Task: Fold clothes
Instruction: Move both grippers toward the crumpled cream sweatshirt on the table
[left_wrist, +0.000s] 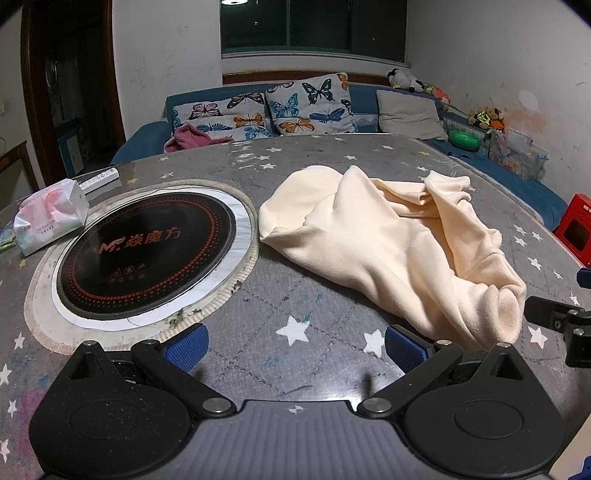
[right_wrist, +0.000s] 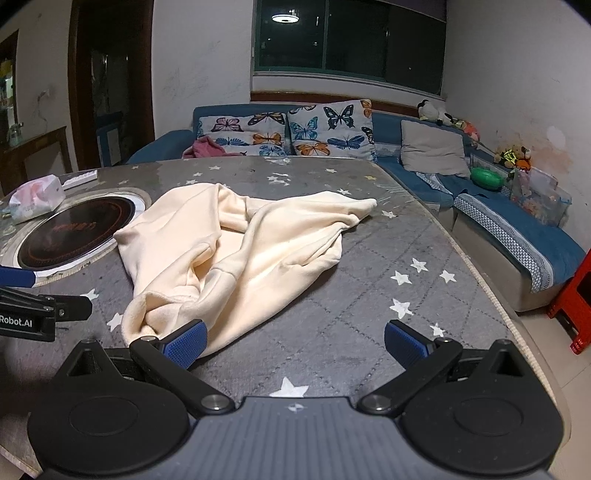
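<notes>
A crumpled cream garment (left_wrist: 384, 243) lies on the grey star-patterned table (left_wrist: 258, 295); it also shows in the right wrist view (right_wrist: 236, 254). My left gripper (left_wrist: 295, 349) is open and empty, low over the table just left of the garment's near end. My right gripper (right_wrist: 295, 347) is open and empty, at the garment's near edge, its left fingertip (right_wrist: 184, 347) over the cloth's hem. Each gripper shows at the edge of the other's view.
A round black induction hob (left_wrist: 147, 254) is set into the table at the left. A tissue pack (left_wrist: 50, 218) and a white remote (left_wrist: 99, 179) lie beyond it. A blue sofa (right_wrist: 517, 229) with cushions runs behind and right. A red stool (right_wrist: 576, 295) stands at the right.
</notes>
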